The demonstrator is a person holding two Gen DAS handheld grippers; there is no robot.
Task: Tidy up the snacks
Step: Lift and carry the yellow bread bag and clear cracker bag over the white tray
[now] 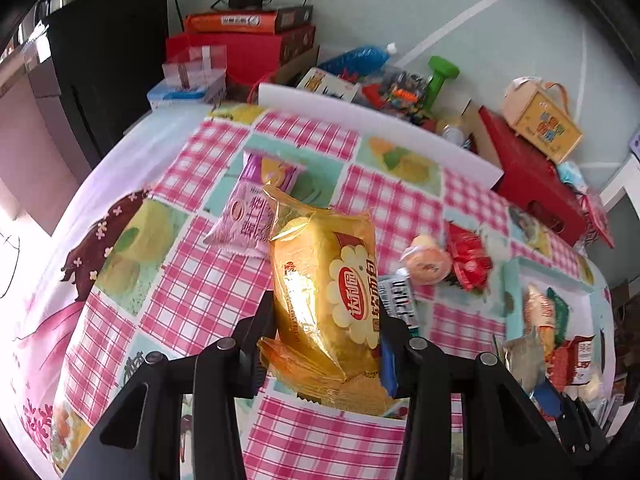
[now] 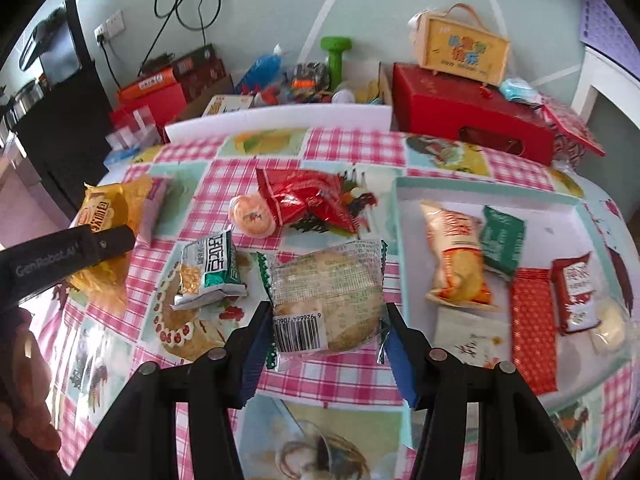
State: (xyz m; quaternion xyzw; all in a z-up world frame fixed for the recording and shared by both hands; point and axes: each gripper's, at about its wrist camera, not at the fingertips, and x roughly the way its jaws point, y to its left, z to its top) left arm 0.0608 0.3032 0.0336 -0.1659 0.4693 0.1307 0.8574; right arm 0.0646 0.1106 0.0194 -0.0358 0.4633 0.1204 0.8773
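Jaws of the left gripper (image 1: 326, 320) are pinching a yellow bread packet (image 1: 326, 300) above the checked desk (image 1: 192, 292). We are seeing the right gripper (image 2: 326, 320) clamping a clear pastry packet (image 2: 328, 304), seemingly just left of the tray (image 2: 480, 196).

We see a yellow bread packet (image 1: 324, 304) pinched upright above the checked cloth, a clear-wrapped cake (image 2: 326, 300) likewise gripped, and further snack packets lying in the pale tray (image 2: 404, 216).
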